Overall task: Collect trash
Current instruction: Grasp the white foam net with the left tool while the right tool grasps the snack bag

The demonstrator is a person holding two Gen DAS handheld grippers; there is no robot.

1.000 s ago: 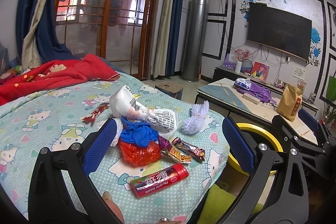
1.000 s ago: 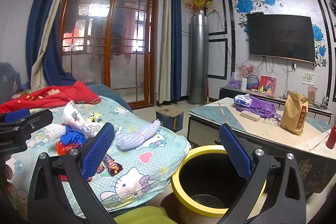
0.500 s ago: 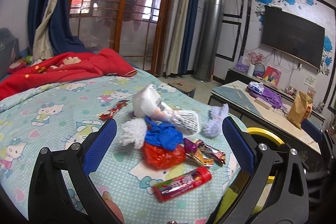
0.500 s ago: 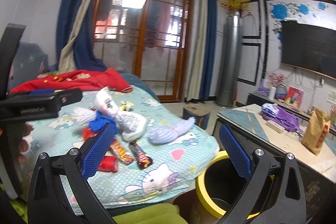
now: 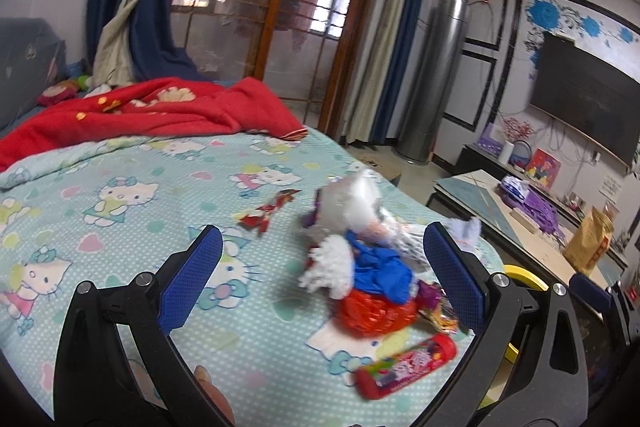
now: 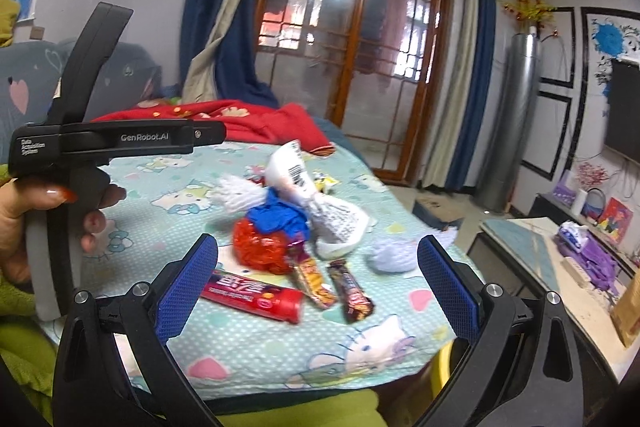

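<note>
A pile of trash lies on the Hello Kitty bedspread (image 5: pixel 120 195): a red candy tube (image 6: pixel 256 298) (image 5: pixel 406 365), a red crinkled bag (image 6: pixel 260 247), a blue glove (image 6: pixel 280 217), a white printed bag (image 6: pixel 320 203), white foam netting (image 6: pixel 242 193), two snack wrappers (image 6: pixel 350 291) and a lilac foam net (image 6: pixel 394 253). A red wrapper (image 5: pixel 270 213) lies apart, to the left. My left gripper (image 5: pixel 320 279) is open above the bed, short of the pile. My right gripper (image 6: pixel 316 287) is open and empty, framing the tube and wrappers.
A yellow-rimmed bin (image 5: pixel 520 275) stands on the floor past the bed's right edge. A low table (image 6: pixel 560 267) with a brown bag and purple items stands to the right. A red blanket (image 5: pixel 152 115) lies at the bed's far side. My left gripper's body (image 6: pixel 80 147) shows at the left.
Both grippers have swung left, toward the bed. The pile has shifted right in the left view and to the centre in the right view; the bin has left the right view.
</note>
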